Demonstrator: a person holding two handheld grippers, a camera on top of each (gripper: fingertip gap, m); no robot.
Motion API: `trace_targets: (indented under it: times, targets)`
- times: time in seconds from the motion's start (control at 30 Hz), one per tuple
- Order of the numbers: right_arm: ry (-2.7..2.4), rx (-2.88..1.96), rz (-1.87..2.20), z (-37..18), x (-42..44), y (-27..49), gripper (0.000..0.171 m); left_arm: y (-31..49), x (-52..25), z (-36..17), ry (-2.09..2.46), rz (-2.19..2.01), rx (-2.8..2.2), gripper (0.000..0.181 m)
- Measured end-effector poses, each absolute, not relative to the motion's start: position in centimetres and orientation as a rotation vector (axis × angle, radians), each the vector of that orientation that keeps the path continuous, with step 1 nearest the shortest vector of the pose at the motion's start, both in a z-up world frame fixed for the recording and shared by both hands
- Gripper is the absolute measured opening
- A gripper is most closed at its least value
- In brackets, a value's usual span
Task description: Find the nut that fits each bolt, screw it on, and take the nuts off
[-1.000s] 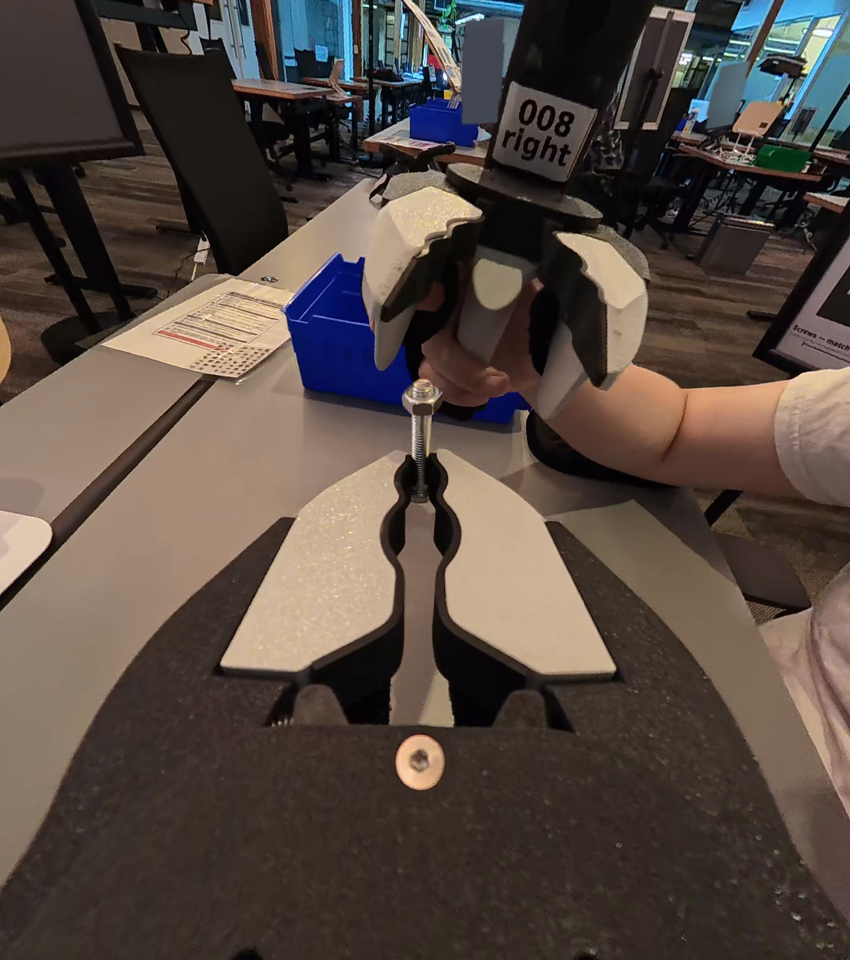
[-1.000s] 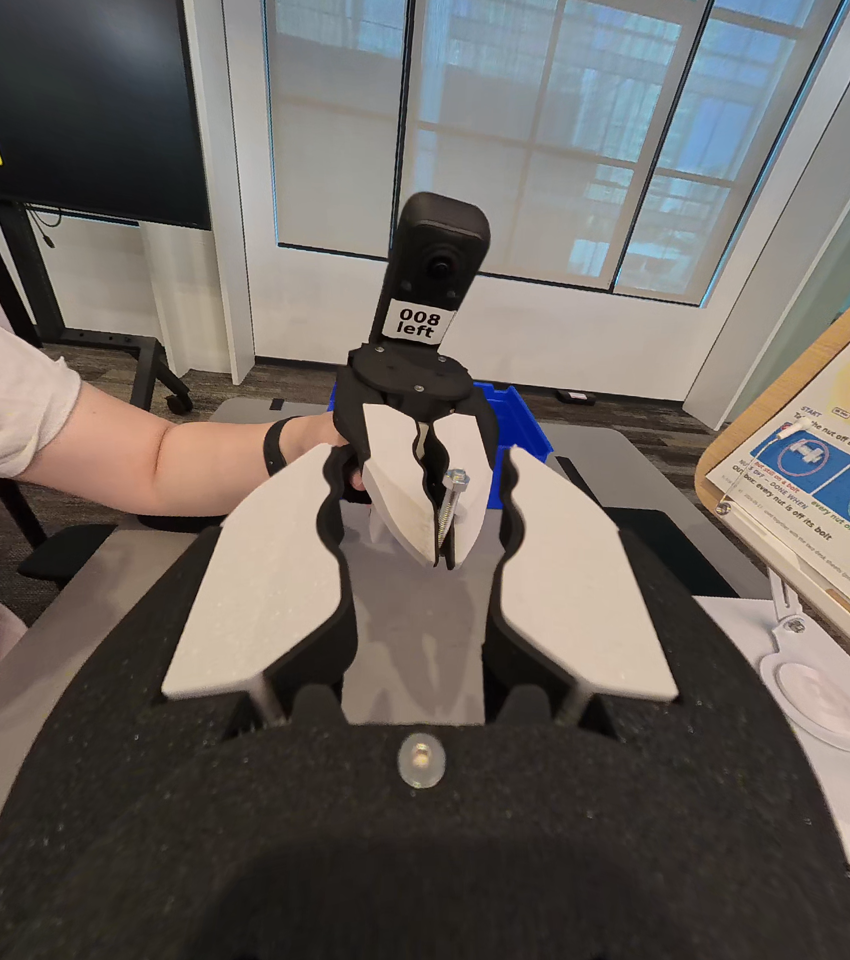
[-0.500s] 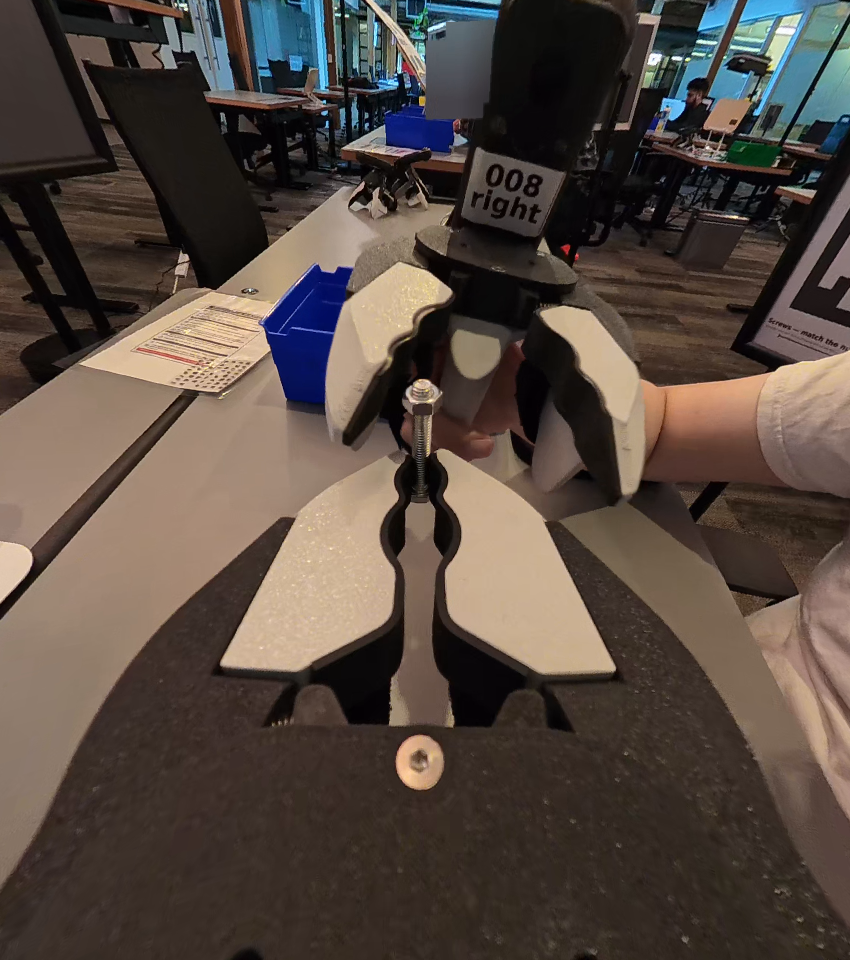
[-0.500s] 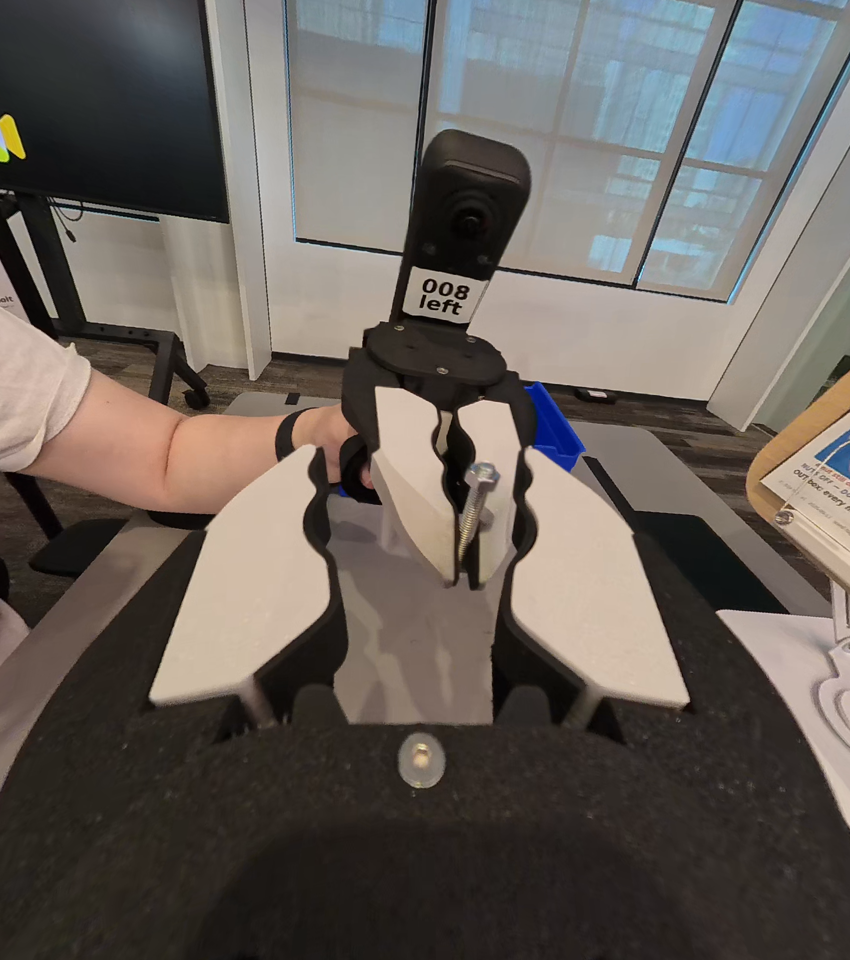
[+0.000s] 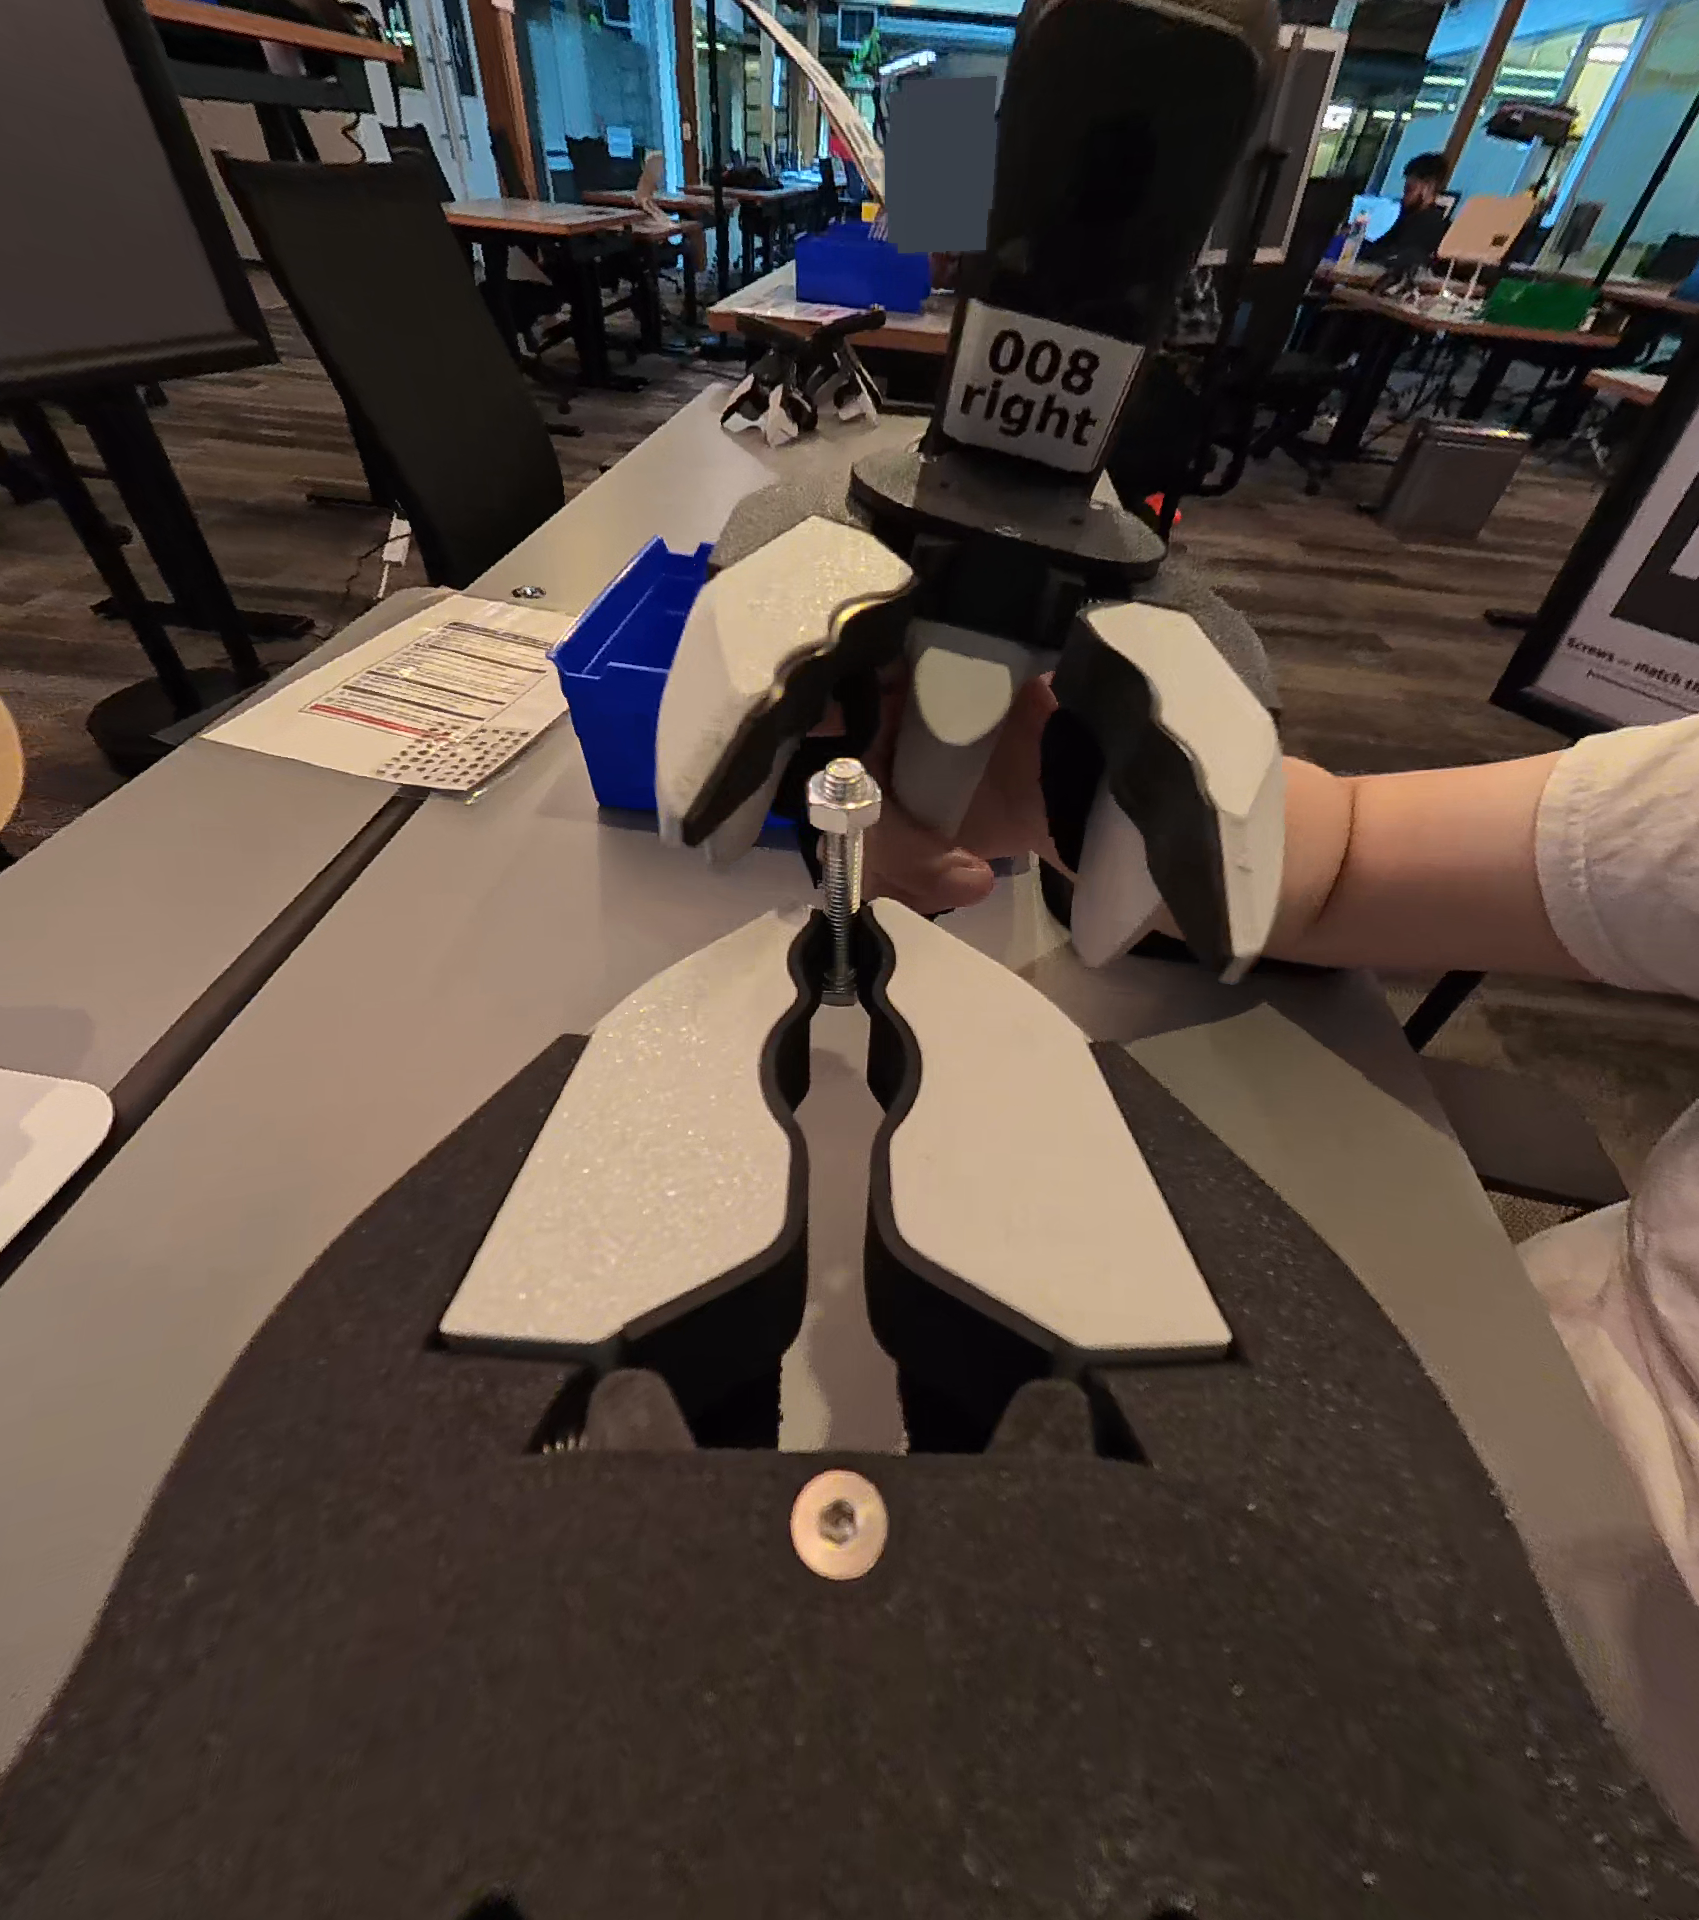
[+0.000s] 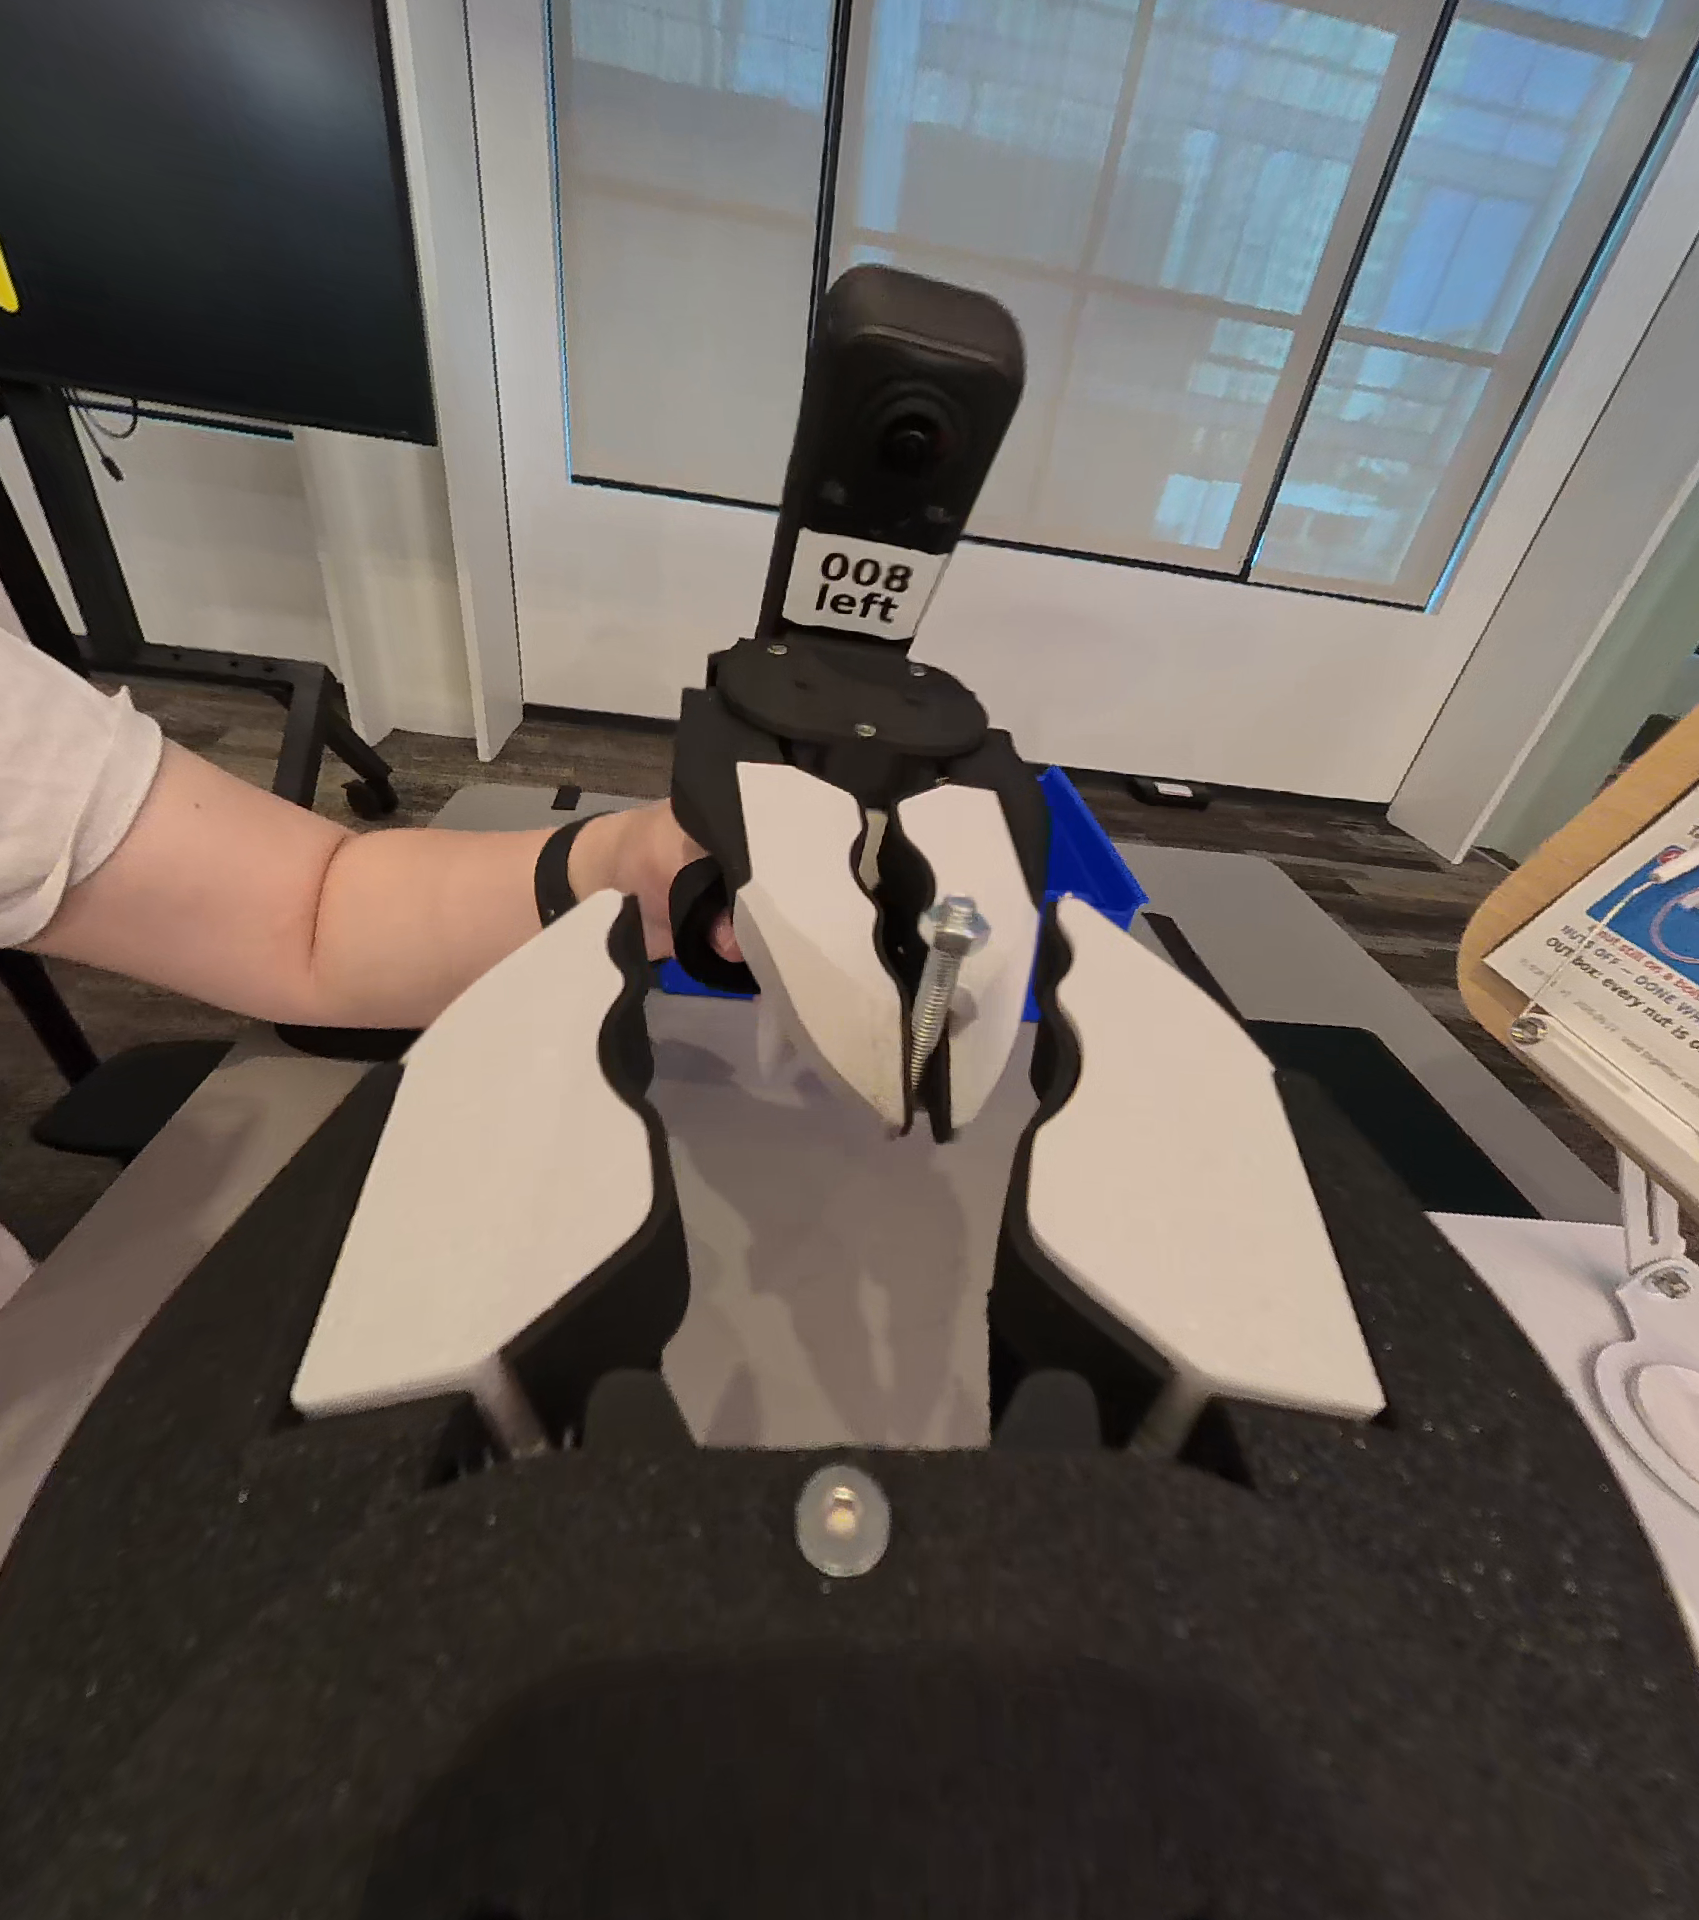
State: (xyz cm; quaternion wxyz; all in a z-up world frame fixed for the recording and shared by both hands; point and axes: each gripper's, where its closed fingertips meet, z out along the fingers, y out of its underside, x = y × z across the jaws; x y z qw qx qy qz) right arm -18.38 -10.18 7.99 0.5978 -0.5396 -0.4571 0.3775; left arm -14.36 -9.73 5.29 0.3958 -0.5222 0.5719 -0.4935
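Since the earlier frame the right tool (image 5: pixel 912 883) has drawn nearer the bolt, jaws spread wide, above the grey tabletop (image 5: pixel 201 1039). The left tool (image 5: pixel 837 940) is clamped on the upright silver threaded bolt (image 5: pixel 840 894), which carries a hexagonal silver nut (image 5: pixel 843 793) at its top.

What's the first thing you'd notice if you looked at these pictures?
A shiny bolt stands up with a nut near its top, pinched at its lower end by the left gripper. Just behind it, the right gripper hangs wide open, holding nothing. A blue box sits farther back on the grey table.
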Motion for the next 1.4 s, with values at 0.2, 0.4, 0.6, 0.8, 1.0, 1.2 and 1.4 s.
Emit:
trace_targets:
  times: [0.2,0.4,0.6,0.8,1.0,1.2,1.4]
  targets:
    - [-1.101,-1.265,0.844,7.7,-18.0,-10.3,0.069,-8.2,-14.9,5.4,1.377,-1.248,-1.361,0.004]
    - [-1.056,-1.253,0.894,8.2,-17.9,-10.2,0.069,-9.0,-14.6,5.3,1.416,-1.261,-1.345,0.004]
    - [-1.104,-1.268,0.862,7.6,-18.1,-10.4,0.070,-8.7,-14.5,5.0,1.410,-1.218,-1.354,0.004]
    - [-1.044,-1.264,0.896,8.1,-17.6,-9.9,0.068,-8.4,-14.8,5.3,1.382,-1.264,-1.359,0.004]
    - [-1.088,-1.272,0.875,7.4,-18.4,-10.2,0.072,-8.7,-14.3,4.8,1.406,-1.230,-1.359,0.004]
    - [-1.059,-1.264,0.912,8.3,-17.6,-10.3,0.064,-8.0,-15.1,5.7,1.353,-1.267,-1.359,0.004]
    - [-1.061,-1.270,0.886,7.7,-18.4,-10.1,0.072,-8.9,-14.4,5.0,1.410,-1.255,-1.357,0.004]
